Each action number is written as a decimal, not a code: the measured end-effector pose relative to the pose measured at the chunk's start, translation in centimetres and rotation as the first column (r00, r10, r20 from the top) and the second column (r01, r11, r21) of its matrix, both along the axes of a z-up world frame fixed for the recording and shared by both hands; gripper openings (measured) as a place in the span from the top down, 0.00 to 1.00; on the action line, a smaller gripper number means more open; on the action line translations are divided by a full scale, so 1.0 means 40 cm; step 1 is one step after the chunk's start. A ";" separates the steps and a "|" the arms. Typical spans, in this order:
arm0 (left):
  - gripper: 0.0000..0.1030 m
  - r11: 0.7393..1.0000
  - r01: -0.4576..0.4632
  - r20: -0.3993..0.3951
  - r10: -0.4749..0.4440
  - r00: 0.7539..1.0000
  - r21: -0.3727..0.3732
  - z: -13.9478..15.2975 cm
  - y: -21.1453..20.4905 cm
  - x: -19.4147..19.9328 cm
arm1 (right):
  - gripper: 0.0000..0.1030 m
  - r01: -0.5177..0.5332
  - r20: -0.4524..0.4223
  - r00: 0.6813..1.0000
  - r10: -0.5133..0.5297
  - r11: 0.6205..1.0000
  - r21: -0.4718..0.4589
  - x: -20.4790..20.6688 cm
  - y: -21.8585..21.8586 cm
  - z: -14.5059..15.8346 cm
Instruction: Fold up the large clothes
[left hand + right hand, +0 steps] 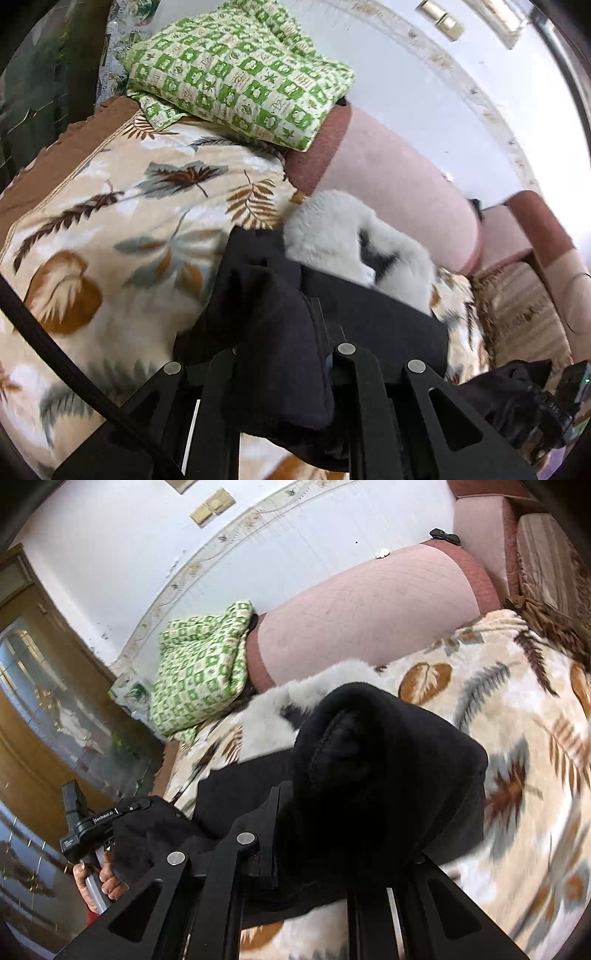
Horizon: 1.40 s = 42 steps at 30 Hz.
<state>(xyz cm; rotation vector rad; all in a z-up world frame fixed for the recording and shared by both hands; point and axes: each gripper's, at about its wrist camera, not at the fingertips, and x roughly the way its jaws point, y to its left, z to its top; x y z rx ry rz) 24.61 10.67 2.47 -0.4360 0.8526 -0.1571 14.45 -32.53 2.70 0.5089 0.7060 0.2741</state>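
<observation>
Left gripper (284, 369): a thick fold of the black garment (369, 317) is clamped between the two fingers; the jaws are drawn in against the cloth, which bulges out ahead of them and hides the fingertips.
Right gripper (332, 853): a bunched, rounded mass of the same black garment (369, 775) is gripped; the fingers are buried in the fabric, so the width of the gap cannot be read, but cloth is plainly pinched between them.
Black garment: it is held up at two places, with the rest draped down onto the leaf-print blanket (122, 229). A white fur trim (340, 229) is attached at its far edge and is seen lying toward the pink bolster (399, 184).
Leaf-print blanket (517, 716): the seat surface under the garment is covered by it.
Green checked cloth (240, 70): it is piled at the far end of the blanket, against the end of the bolster, well apart from both grippers.
Other gripper in the right wrist view: the left unit (92, 823) is seen at lower left, held by a hand (99, 882), with black fabric gathered at it.
</observation>
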 end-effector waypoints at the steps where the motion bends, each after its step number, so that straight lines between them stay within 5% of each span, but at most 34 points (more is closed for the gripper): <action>1: 0.87 1.000 -0.006 -0.008 0.006 1.000 0.005 -0.004 -0.004 0.026 | 0.86 0.011 -0.011 1.000 -0.011 1.000 -0.003 0.048 -0.007 0.002; 6: 0.86 0.999 -0.042 -0.095 0.042 0.995 0.004 -0.059 -0.022 0.242 | 0.86 0.064 -0.063 0.996 -0.063 0.998 0.010 0.249 -0.043 -0.025; 10: 0.83 0.998 -0.056 -0.168 0.061 0.984 0.039 -0.149 -0.057 0.365 | 0.85 0.124 -0.159 0.980 -0.120 0.992 0.016 0.388 -0.069 -0.132; 16: 0.74 0.995 -0.054 -0.150 0.066 0.987 0.085 -0.199 -0.094 0.397 | 0.85 0.146 -0.235 0.963 -0.136 0.989 0.028 0.477 -0.072 -0.269; 19: 0.58 0.999 -0.017 -0.108 0.020 0.994 0.033 -0.164 -0.079 0.383 | 0.85 0.146 -0.247 0.960 -0.132 0.989 0.038 0.489 -0.075 -0.288; 21: 0.37 1.000 -0.008 -0.050 0.007 0.999 -0.004 -0.123 -0.062 0.350 | 0.84 0.133 -0.253 0.960 -0.123 0.991 0.023 0.492 -0.072 -0.279; 25: 0.21 0.998 -0.046 0.120 0.041 0.992 0.046 -0.004 -0.057 0.229 | 0.75 0.111 -0.232 0.966 -0.115 0.993 -0.033 0.479 -0.059 -0.231; 27: 0.19 0.995 -0.055 0.182 0.039 0.983 0.079 0.037 -0.060 0.154 | 0.67 0.127 -0.219 0.966 -0.135 0.991 -0.049 0.465 -0.059 -0.212; 31: 0.16 0.985 -0.083 0.236 0.046 0.971 0.152 0.061 -0.071 0.019 | 0.31 0.198 -0.159 0.965 -0.211 0.976 -0.091 0.418 -0.065 -0.158; 33: 0.16 0.980 -0.100 0.263 0.053 0.963 0.170 0.048 -0.076 -0.046 | 0.21 0.237 -0.109 0.962 -0.252 0.962 -0.135 0.388 -0.066 -0.116; 37: 0.16 0.976 -0.151 0.252 0.108 0.962 0.157 -0.006 -0.059 -0.104 | 0.21 0.238 -0.024 0.968 -0.249 0.946 -0.221 0.309 -0.051 -0.021; 42: 0.16 0.971 -0.223 0.133 0.211 0.968 0.084 -0.103 0.038 -0.088 | 0.21 0.196 -0.003 0.978 -0.208 0.927 -0.319 0.209 0.000 0.014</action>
